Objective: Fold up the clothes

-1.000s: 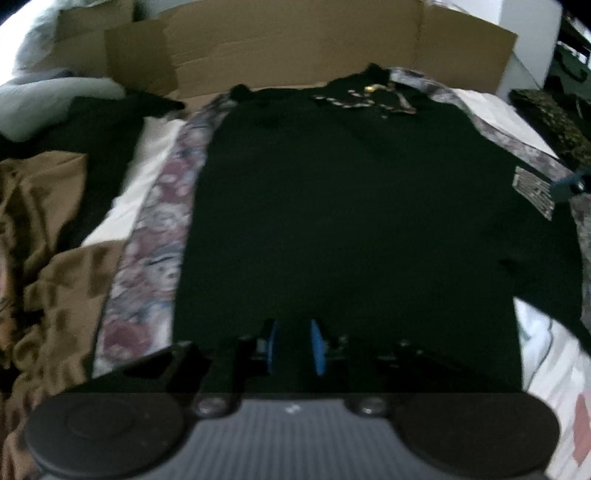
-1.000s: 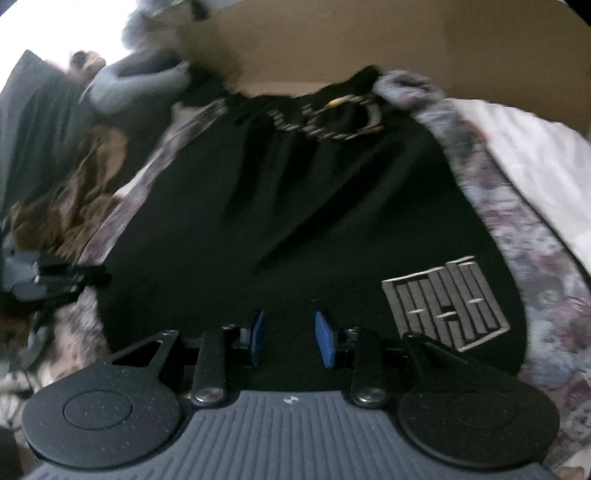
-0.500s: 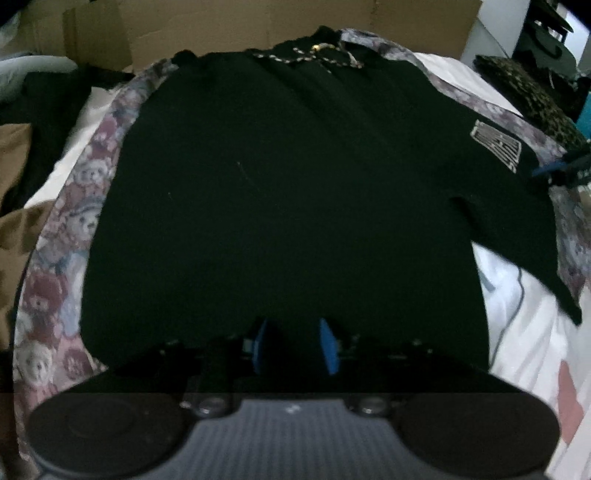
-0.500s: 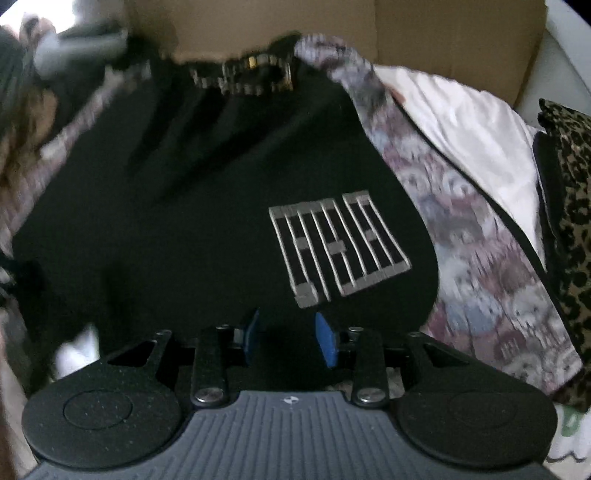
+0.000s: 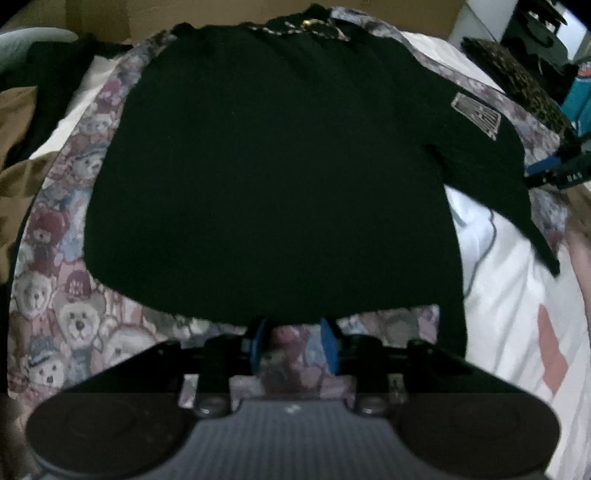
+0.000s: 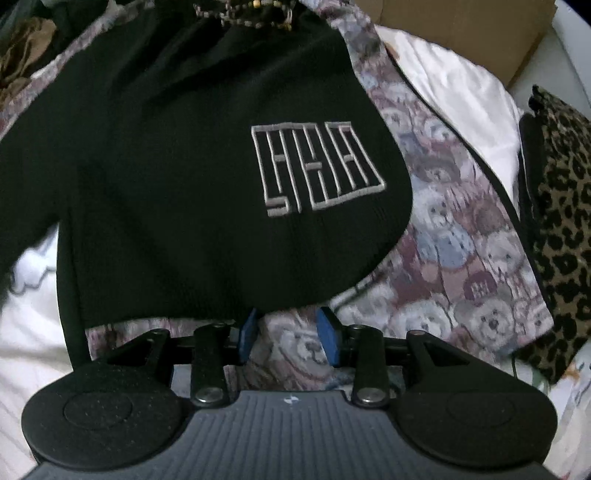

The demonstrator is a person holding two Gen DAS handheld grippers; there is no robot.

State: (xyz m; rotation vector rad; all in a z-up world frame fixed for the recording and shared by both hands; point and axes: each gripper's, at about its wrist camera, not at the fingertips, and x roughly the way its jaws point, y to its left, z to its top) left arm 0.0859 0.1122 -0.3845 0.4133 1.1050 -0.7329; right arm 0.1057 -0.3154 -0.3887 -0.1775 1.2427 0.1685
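Looking, left wrist view: the black sweater lies spread flat on a teddy-bear blanket on the bed, neckline at the far end, hem near the camera.
Left claw: the left claw sits just short of the hem, its blue pads parted with only blanket showing between them; it holds nothing.
Sleeve: one sleeve angles out to the side over a white sheet, with a grey logo patch near the shoulder.
Other claw seen: the right claw shows at the picture's edge beside that sleeve.
Looking, right wrist view: the same logo fills the middle, on cloth that ends in a rounded edge over the bear blanket.
Right claw: the right claw hovers just below that edge, pads apart, empty.
Nearby: a leopard-print cushion and a cardboard box lie beyond.
Stage, a judgement: the body lies flat and one sleeve is out; whether any fold is already in, the dark cloth hides.
Doing it well: pinch only one layer's edge, keep both claws level, and lay the cloth over without dragging the blanket.
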